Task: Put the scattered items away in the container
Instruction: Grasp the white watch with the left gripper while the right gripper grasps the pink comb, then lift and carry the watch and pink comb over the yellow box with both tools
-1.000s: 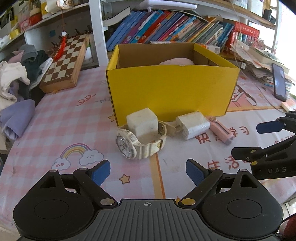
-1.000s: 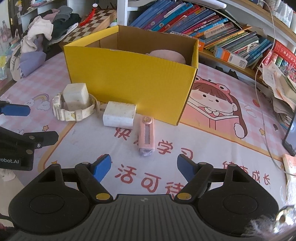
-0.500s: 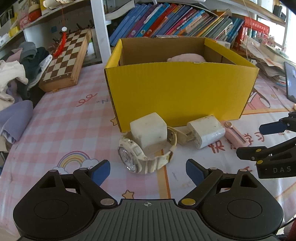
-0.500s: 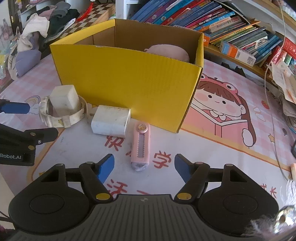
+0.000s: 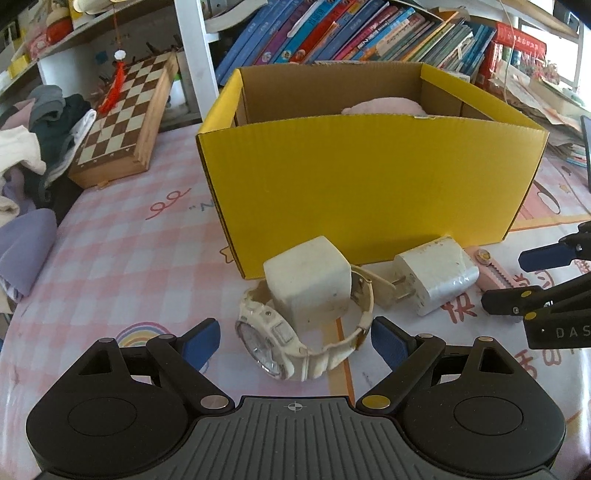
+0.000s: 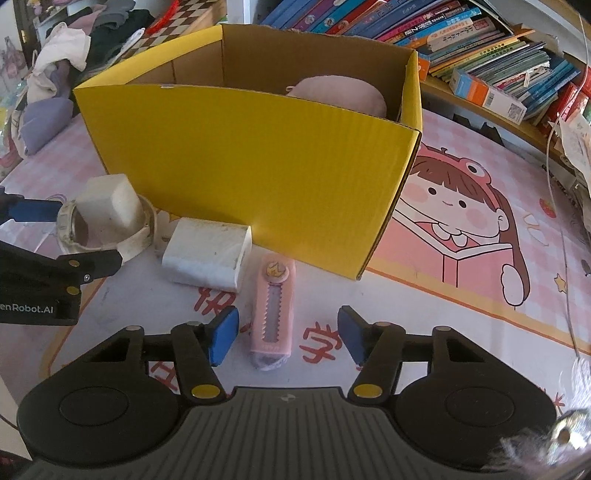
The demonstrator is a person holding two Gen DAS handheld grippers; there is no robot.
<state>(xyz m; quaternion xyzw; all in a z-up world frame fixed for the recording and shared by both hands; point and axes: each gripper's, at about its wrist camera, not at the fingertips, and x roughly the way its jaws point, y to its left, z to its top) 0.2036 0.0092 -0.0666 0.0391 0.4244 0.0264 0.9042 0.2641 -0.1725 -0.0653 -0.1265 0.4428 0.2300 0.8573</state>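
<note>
- Jaws of the left gripper (image 5: pixel 294 339) stand wide apart, one blue pad on each side of the white watch (image 5: pixel 306 332), with nothing clamped between them.
- Jaws of the right gripper (image 6: pixel 287 334) also stand apart and grip nothing; the near end of the pink utility knife (image 6: pixel 274 314) lies between the 2 blue pads (image 6: pixel 222 335).
- White watch: lies on the table mat (image 5: pixel 122 258) with its strap closed in a loop and its dial facing the left gripper.
- White cube charger (image 5: pixel 308 282): stands inside the strap loop, just in front of the yellow cardboard box (image 5: pixel 369 184).
- White plug adapter (image 5: pixel 434 277): lies just right of the watch with its 2 prongs pointing toward the strap, close to the box's front wall.
- Pink utility knife: lies just right of the adapter, its far end near the front right corner of the box.
- Yellow cardboard box: open at the top, upright on the mat; a pink soft item (image 6: pixel 340 94) sits inside toward the right rear.
- Surroundings: a chessboard (image 5: pixel 127 122) leans behind the box on the left beside a pile of clothes (image 5: pixel 33 133); rows of books (image 5: pixel 351 33) fill the shelf behind.
</note>
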